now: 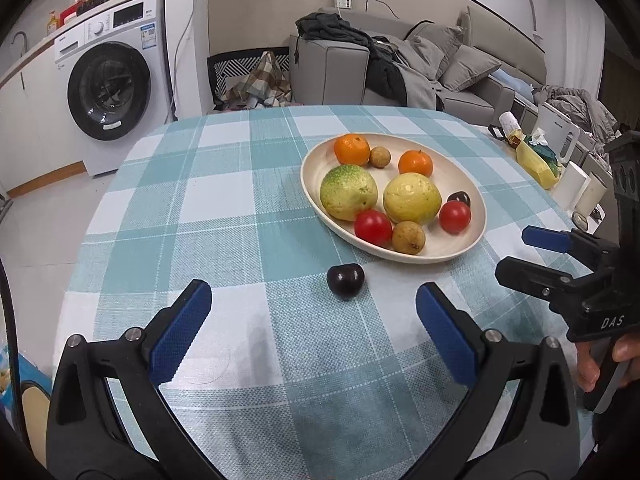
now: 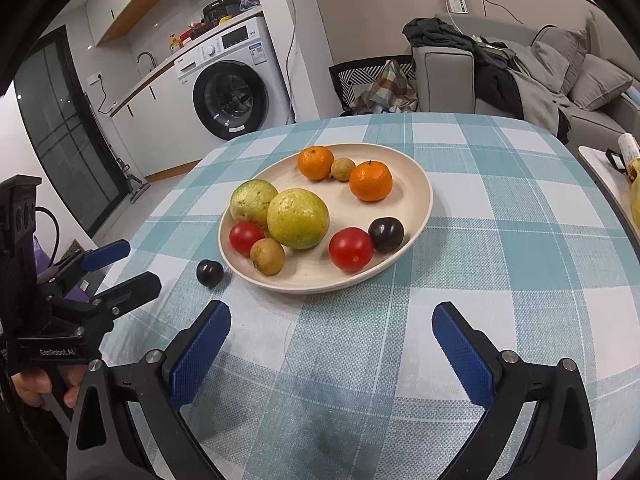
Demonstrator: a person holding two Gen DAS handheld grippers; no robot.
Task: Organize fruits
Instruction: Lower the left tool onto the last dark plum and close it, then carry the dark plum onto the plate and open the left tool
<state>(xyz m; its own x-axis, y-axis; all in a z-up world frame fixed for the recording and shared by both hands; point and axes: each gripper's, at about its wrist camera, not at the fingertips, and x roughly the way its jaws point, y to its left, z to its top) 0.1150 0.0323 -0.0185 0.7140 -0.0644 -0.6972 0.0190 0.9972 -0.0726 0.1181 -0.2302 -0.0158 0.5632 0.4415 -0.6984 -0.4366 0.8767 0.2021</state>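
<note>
A cream oval plate [image 1: 452,184] [image 2: 412,200] on the checked tablecloth holds two oranges, two green-yellow guavas [image 2: 298,218], two red tomatoes [image 2: 351,249], two small brown fruits and one dark plum [image 2: 386,234]. A second dark plum [image 1: 346,281] [image 2: 209,273] lies on the cloth just outside the plate's near rim. My left gripper [image 1: 314,290] stands open, its blue pads wide apart, the loose plum just ahead of them. My right gripper [image 2: 331,308] is also open and empty, short of the plate. Each gripper shows in the other's view: the right [image 1: 510,250], the left [image 2: 140,264].
The table [image 1: 224,208] has a rounded far edge. A small side table with packets and white cups [image 1: 576,188] stands to the right. Beyond are a washing machine [image 2: 232,92] and a grey sofa [image 1: 472,68] piled with clothes. A hand [image 1: 600,364] grips the right tool.
</note>
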